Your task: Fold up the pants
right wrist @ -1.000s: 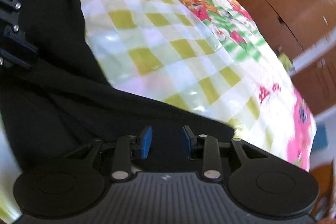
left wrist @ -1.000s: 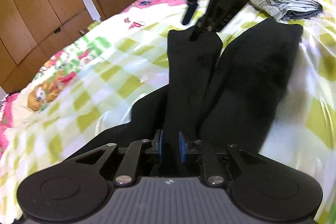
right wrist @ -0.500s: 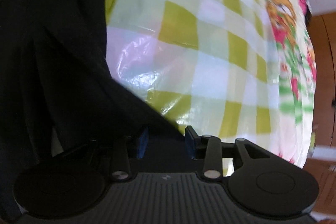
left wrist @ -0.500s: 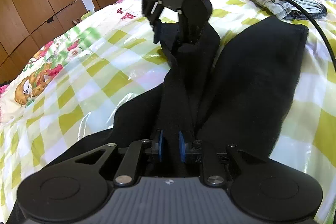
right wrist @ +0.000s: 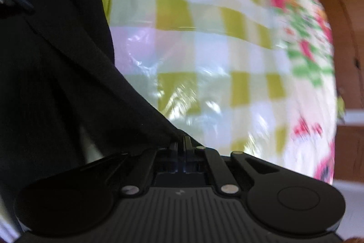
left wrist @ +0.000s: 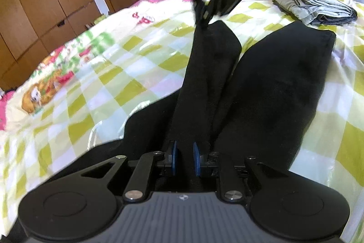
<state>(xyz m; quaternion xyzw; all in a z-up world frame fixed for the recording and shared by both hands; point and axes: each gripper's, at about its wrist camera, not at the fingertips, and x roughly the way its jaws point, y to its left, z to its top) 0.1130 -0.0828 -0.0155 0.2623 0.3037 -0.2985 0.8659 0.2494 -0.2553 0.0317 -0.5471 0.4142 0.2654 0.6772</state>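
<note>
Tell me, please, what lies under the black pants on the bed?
Under the black pants lies the checkered bedspread, showing all around them. The part beneath the cloth is covered, so nothing more can be told. Folded grey clothes sit apart, behind the pants.

Left gripper [left wrist: 184, 159] in matte black with blue pads [left wrist: 174, 158], ribbed grey housing, two round black discs, silver screws on slim linkage arms, right gripper [right wrist: 181, 147] the same black build, small white logo
</note>
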